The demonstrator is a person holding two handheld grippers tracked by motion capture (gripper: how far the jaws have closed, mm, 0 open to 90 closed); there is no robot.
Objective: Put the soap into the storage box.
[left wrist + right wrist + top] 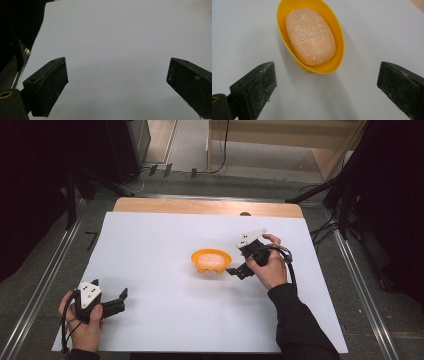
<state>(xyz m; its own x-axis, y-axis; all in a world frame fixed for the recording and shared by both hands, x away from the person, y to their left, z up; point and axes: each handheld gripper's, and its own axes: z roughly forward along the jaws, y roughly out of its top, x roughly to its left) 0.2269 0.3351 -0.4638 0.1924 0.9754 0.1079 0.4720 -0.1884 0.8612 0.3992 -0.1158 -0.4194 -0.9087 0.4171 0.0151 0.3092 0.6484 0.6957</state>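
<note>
With the right gripper (324, 87) held wide open just beside the yellow oval plastic dish (337, 32) mid-sheet, its pale orange soap bar (310, 35) should be straddled squarely; the left gripper (117, 302), also open, is kept well apart.

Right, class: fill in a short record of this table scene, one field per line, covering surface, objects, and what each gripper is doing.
surface: white sheet over a wooden table
dish: yellow oval dish, near the sheet's middle
contents: pale orange soap lying in the dish
right gripper: open, beside the dish, aimed at it, not touching
left gripper: open, near the sheet's front left corner, holding nothing
</note>
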